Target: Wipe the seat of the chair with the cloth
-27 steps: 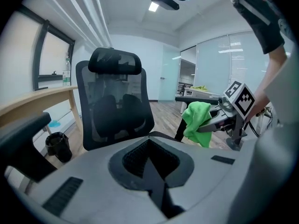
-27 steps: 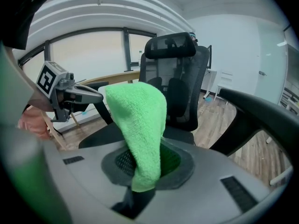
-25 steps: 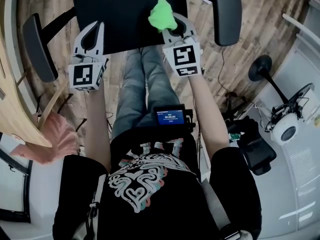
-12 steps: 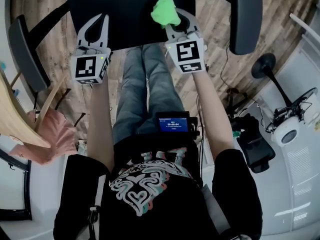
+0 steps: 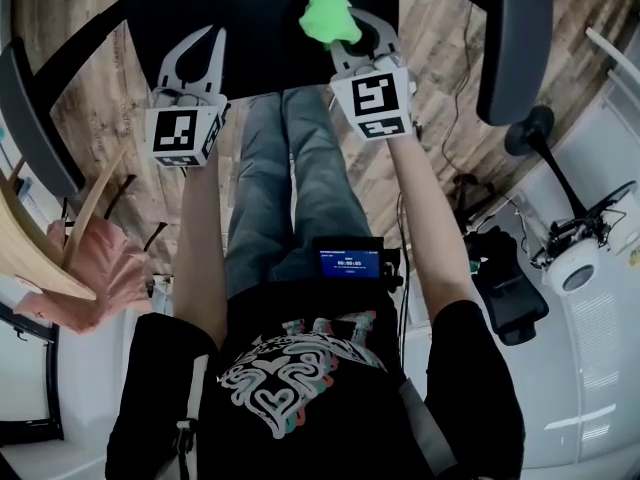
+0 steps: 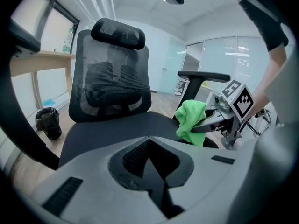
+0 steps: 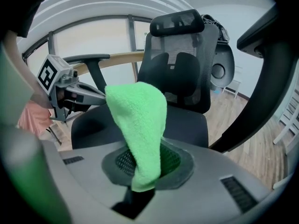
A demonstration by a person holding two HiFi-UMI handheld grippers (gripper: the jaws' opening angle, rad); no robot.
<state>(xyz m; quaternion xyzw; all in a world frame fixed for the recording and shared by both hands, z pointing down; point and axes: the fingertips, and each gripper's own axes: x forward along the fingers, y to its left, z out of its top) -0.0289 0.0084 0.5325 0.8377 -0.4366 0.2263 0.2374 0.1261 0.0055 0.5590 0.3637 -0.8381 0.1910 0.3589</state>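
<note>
Chair (image 5: 250, 28): one, black.
Cloth (image 5: 327, 13): one, green.
Grippers: two, the left gripper (image 5: 208, 36) and the right gripper (image 5: 352, 30).
Armrests (image 5: 515, 38): two, one on each side of the seat.
Bin (image 6: 47, 122): one, on the floor.

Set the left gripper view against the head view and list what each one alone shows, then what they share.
Only the left gripper view: the chair's mesh backrest and headrest, plus a dark bin on the floor. Only the head view: the person's jeans and a small lit screen. Both: the black seat and the right tongs shut on the green cloth.
</note>
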